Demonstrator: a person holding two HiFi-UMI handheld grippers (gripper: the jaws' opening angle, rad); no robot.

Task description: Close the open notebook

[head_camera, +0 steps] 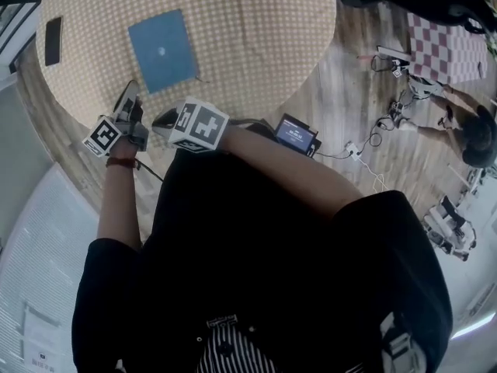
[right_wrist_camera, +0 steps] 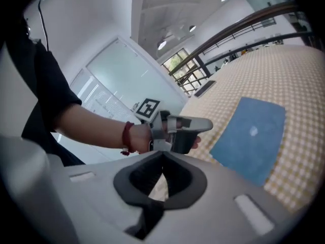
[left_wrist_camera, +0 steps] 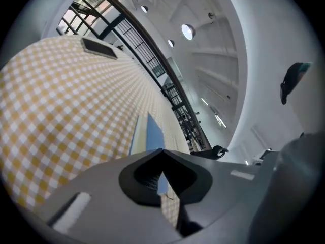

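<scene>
A blue notebook [head_camera: 161,51] lies flat and closed on the round table [head_camera: 264,37] with its yellow checked cloth. My two grippers hang over the table's near edge, short of the notebook and not touching it. The left gripper [head_camera: 129,94] points at the notebook's near edge; in its own view the jaws meet at the tips [left_wrist_camera: 162,151] with nothing between them, and the notebook [left_wrist_camera: 151,131] shows just beyond. The right gripper [head_camera: 164,119] is beside it, jaws together and empty [right_wrist_camera: 162,154]. The right gripper view shows the notebook [right_wrist_camera: 251,136] and the left gripper [right_wrist_camera: 189,127] held in a hand.
A dark flat rectangular thing [head_camera: 53,40] lies at the table's far left. On the wooden floor to the right are a small screen device [head_camera: 296,135], cables [head_camera: 365,158] and a red-checked table [head_camera: 449,49].
</scene>
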